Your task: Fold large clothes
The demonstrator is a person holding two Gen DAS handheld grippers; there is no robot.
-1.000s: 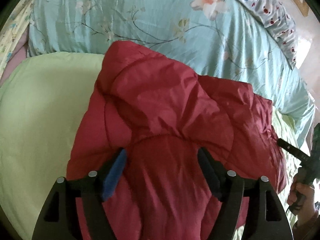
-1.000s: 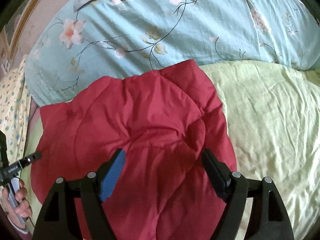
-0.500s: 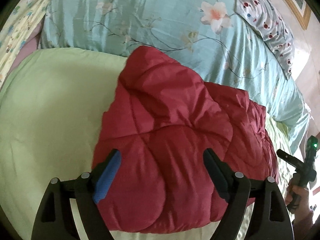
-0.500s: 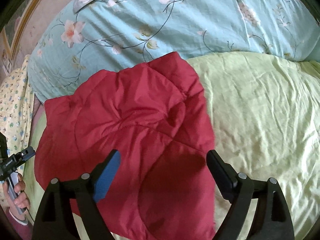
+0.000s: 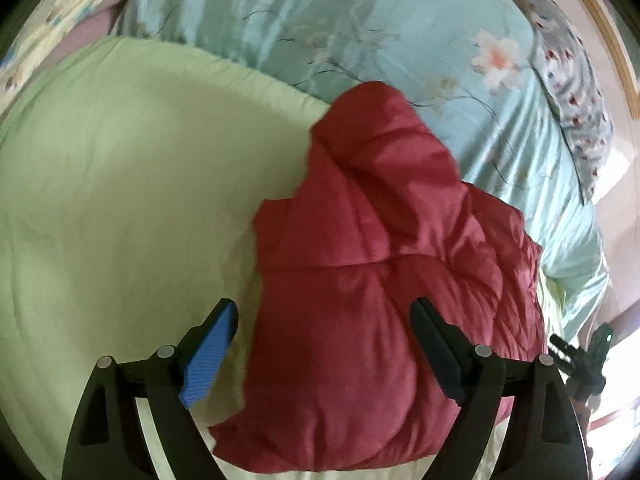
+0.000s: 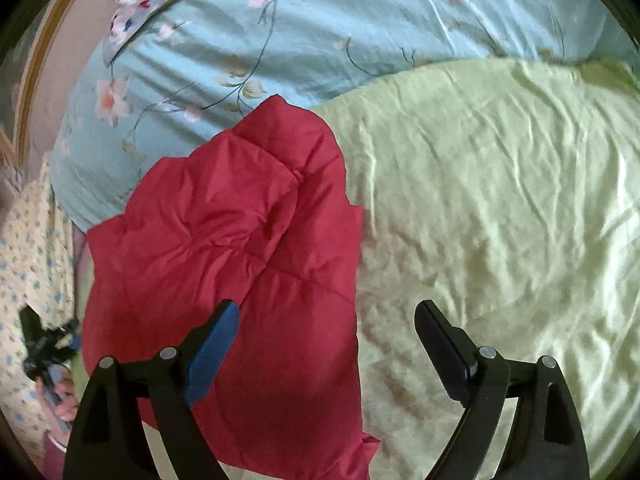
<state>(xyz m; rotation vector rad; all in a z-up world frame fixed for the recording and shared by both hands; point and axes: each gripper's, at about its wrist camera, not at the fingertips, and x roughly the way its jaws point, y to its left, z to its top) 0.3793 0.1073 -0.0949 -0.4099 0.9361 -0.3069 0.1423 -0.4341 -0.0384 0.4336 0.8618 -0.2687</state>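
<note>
In the left wrist view, the left gripper (image 5: 324, 346) filled the lower edge of the frame, its fingers (image 5: 210, 356) wide and opening, pressing on nothing; the base of each finger was cut off by the frame. Behind them the red padded jacket (image 5: 384, 264) lay folded in the middle of the frame on the light green bedcover (image 5: 120, 200), its near edge partly hidden by the right finger. At the lower right the other tool and the hand on it were small and dark, hard to make out.

In the right wrist view, the right gripper (image 6: 326, 344) also stood wide, holding nothing, above the jacket's right edge. The jacket was left of centre. At the far left a hand (image 6: 60, 396) was blurred. Farther up lay the blue flowered quilt (image 6: 320, 20), and a spotted pillow (image 6: 136, 8) was cut off at the upper left.
</note>
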